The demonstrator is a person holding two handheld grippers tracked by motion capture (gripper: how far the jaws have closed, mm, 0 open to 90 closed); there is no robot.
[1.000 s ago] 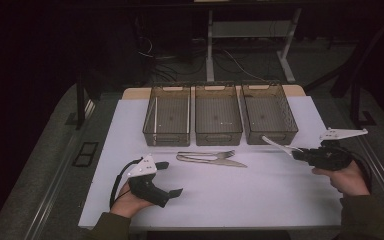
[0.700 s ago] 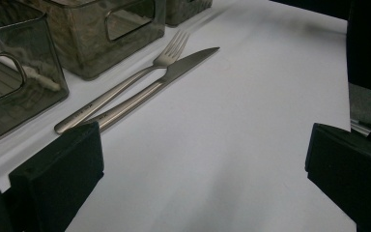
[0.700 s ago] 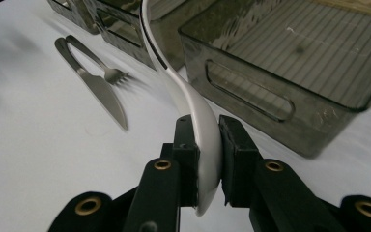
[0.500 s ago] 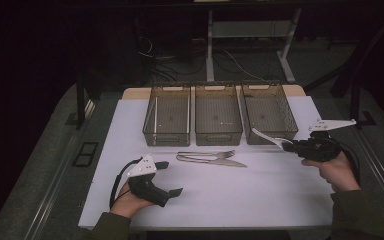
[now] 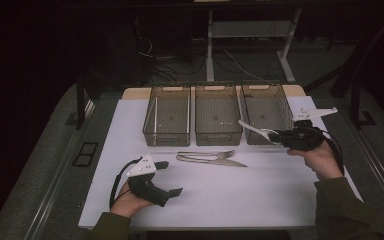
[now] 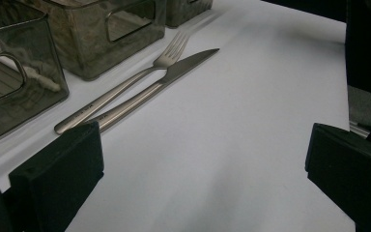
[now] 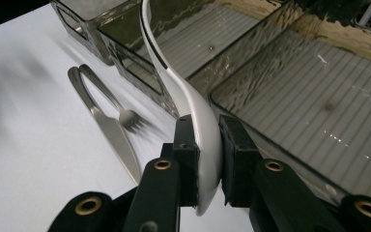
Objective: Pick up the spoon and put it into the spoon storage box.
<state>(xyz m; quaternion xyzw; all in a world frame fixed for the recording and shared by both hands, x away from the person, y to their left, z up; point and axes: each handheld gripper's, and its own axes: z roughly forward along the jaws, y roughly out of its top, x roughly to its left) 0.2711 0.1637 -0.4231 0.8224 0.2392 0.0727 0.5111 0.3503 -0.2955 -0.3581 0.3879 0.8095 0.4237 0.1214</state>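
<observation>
Three smoky, see-through plastic bins (image 5: pixel 218 116) with ribbed floors stand side by side at the far edge of the white tabletop (image 5: pixel 260 195); the room behind them is too dark to make out beyond some cables and frame legs. The right claw (image 7: pixel 207 159) is clenched on a glossy white spoon (image 7: pixel 193 106), its black pads pressing the bowl from both sides, so the middle of the bowl is hidden between them. The curved handle, edged with a thin dark line, runs up and out of the top of the right gripper view. In the high view the spoon (image 5: pixel 254 129) hangs at the near rim of the rightmost bin, its handle pointing left toward the middle one.

A brushed-metal fork (image 6: pixel 121 87) and knife (image 6: pixel 159 84) lie side by side and touching on the tabletop just in front of the bins. Small stamped marks show on both handles, too small to read.

The left claw (image 6: pixel 203 179) rests low near the front edge, spread wide with nothing between its blocky black pads, both cut off by the frame.
</observation>
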